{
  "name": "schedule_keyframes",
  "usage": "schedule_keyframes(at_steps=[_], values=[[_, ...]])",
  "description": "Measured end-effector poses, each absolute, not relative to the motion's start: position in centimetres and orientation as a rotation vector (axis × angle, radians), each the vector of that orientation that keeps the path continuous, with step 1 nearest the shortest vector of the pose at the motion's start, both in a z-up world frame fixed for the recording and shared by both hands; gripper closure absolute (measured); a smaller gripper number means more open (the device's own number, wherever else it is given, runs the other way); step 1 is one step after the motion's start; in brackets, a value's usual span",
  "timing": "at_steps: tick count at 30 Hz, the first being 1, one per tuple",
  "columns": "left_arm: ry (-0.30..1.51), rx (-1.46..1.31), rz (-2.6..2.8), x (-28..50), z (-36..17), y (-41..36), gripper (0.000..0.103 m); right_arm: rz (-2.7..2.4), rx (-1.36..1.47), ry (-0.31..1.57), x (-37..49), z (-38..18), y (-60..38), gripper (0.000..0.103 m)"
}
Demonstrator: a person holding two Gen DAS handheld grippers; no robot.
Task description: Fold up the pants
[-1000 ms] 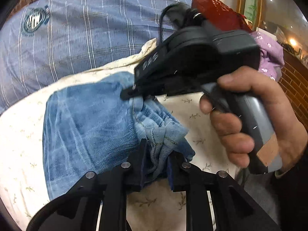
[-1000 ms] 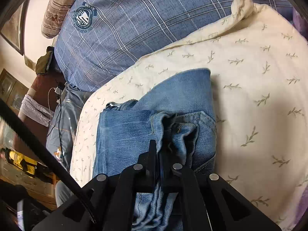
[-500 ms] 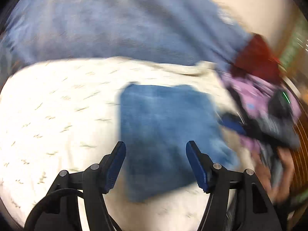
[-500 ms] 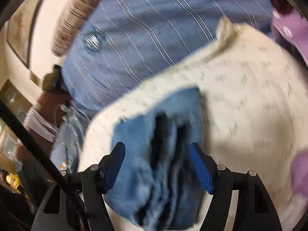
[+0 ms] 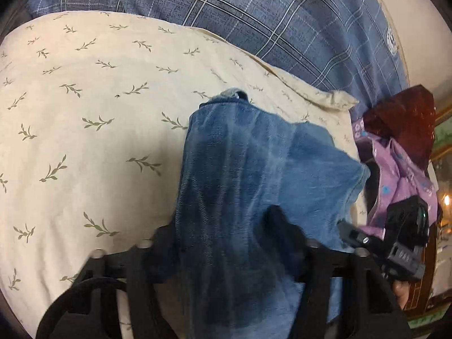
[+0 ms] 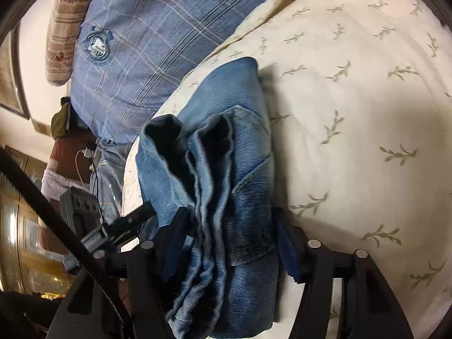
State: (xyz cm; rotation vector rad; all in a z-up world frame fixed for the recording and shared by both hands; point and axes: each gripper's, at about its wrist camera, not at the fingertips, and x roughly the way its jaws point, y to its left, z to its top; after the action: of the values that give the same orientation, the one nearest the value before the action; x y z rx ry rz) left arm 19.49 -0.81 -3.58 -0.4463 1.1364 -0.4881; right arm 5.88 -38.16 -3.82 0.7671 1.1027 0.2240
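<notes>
The blue denim pants (image 5: 254, 175) lie folded in a thick bundle on a cream leaf-print sheet (image 5: 84, 113). My left gripper (image 5: 226, 243) is wide open, its fingers straddling one end of the bundle; the cloth hides the fingertips. My right gripper (image 6: 230, 234) is wide open too, fingers on either side of the other end, where the stacked folded edges of the pants (image 6: 214, 169) show. The right gripper also shows at the lower right of the left wrist view (image 5: 401, 248). The left gripper shows at the lower left of the right wrist view (image 6: 113, 226).
A blue plaid duvet (image 5: 268, 14) lies behind the sheet. Purple floral cloth (image 5: 395, 169) and a dark red item (image 5: 404, 118) sit by the pants' right side. A striped pillow (image 6: 67, 22) and dark furniture (image 6: 65, 152) lie past the bed's edge.
One second ago both grippers were shut on the pants' bunched edges. They let go, opened wide, pulled back, and now straddle the two ends of the folded bundle.
</notes>
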Motion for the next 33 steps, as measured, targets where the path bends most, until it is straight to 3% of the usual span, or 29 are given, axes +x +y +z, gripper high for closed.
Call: schedule_keyframes(at_steps=[2, 4, 9, 15, 18, 21, 23, 25, 30, 33], values=[[1.119, -0.443, -0.492, 19.0, -2.9, -0.3, 0.082, 0.240, 0.706, 1.074, 5.7, -2.7, -37.2, 0.067], [1.100, -0.472, -0.524, 18.4, -1.9, 0.2, 0.089, 0.231, 0.663, 1.051, 5.4, -1.9, -36.5, 0.071], [1.010, -0.487, -0.542, 17.3, 2.0, 5.1, 0.090, 0.278, 0.612, 0.978, 6.0, 1.7, -33.0, 0.073], [0.956, -0.484, -0.483, 20.0, 4.5, 11.6, 0.089, 0.338, 0.580, 0.987, 12.8, 3.6, -27.6, 0.073], [0.937, -0.501, -0.467, 21.9, 3.8, 13.8, 0.089, 0.349, 0.570, 0.981, 15.9, 2.9, -25.7, 0.073], [0.975, -0.542, -0.451, 24.0, -1.0, 14.4, 0.087, 0.338, 0.597, 0.985, 17.3, -0.5, -25.1, 0.072], [1.059, -0.516, -0.372, 25.1, -3.7, 13.4, 0.080, 0.302, 0.600, 1.048, 18.2, -3.9, -25.0, 0.064], [1.017, -0.444, -0.365, 25.2, -3.1, 12.2, 0.079, 0.336, 0.658, 1.029, 18.4, -4.6, -25.7, 0.060], [1.048, -0.422, -0.370, 24.3, -2.7, 12.2, 0.063, 0.332, 0.702, 1.027, 17.9, -4.1, -26.7, 0.051], [1.061, -0.442, -0.328, 23.5, -2.0, 13.7, 0.057, 0.305, 0.704, 0.982, 16.5, -2.2, -27.4, 0.036]])
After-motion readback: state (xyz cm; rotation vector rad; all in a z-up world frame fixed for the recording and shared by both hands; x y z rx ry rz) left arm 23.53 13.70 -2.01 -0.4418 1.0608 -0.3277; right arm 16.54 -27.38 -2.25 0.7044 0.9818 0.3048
